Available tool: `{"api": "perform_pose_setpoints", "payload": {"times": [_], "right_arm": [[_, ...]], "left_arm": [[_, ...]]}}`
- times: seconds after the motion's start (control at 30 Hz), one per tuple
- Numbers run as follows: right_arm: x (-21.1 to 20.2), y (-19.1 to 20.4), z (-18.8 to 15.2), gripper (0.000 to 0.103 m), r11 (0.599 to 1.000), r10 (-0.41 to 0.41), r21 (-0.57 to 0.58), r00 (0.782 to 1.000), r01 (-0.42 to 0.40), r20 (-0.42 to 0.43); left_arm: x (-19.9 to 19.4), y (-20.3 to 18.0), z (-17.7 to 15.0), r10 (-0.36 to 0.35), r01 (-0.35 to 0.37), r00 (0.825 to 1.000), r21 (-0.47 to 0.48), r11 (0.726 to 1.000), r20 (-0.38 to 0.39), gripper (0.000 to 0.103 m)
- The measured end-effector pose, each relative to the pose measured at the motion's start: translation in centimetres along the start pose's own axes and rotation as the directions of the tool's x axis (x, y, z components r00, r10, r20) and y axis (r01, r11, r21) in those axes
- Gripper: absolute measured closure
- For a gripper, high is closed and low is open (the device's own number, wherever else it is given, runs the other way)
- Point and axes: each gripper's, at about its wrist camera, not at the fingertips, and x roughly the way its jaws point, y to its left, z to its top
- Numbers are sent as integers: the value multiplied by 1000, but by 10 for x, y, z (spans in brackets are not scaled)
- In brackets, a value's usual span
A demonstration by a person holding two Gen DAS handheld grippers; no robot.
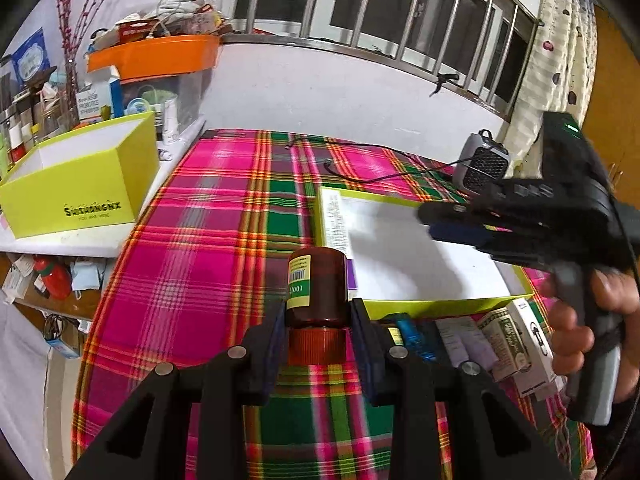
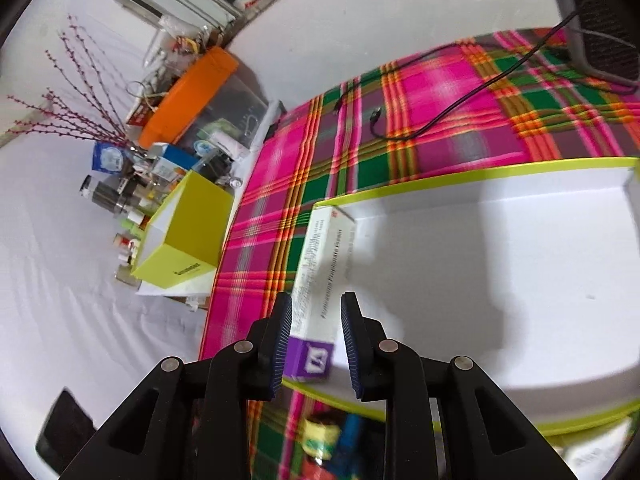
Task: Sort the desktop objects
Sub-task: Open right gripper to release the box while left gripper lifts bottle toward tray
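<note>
amber bottle [image 1: 317, 286] label: "100" | yellow box [image 1: 76, 184]: perhaps "SHISHANGNX"

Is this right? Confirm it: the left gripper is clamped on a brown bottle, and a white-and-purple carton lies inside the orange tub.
Not quite. The left gripper does clamp the brown bottle, but the white-and-purple carton lies inside the white tray with the lime rim, not the orange tub. The right wrist view shows it.

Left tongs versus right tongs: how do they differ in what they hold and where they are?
The left tongs are shut on a brown pill bottle, held above the plaid tablecloth; the right tongs grip nothing. The right tongs sit open over a white-and-purple medicine carton lying inside the lime-rimmed tray, pads clear of it. Both are black with blue ribbed pads.
</note>
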Motion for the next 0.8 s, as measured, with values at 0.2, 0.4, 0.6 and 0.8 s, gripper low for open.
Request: {"api": "perform_pose_setpoints", "payload": {"times": [0.2,0.4,0.6,0.8], "right_arm": [[-55,-27,-27,76,999,-30,-26,996,32,88],[-95,-51,-51,76,992,-106,-56,985,114,136],[-132,-82,-66,76,982,-181,-20,965,188,188],[-153,-105,-72,76,975,-222,19,949,224,225]], "left_arm": [[11,-25,6,-51,52,998,26,998,-30,71],[25,-59,16,-115,120,990,61,991,-76,71],[46,-97,30,-192,203,973,84,976,-125,71],[77,-128,40,-241,259,953,81,962,-183,71]]}}
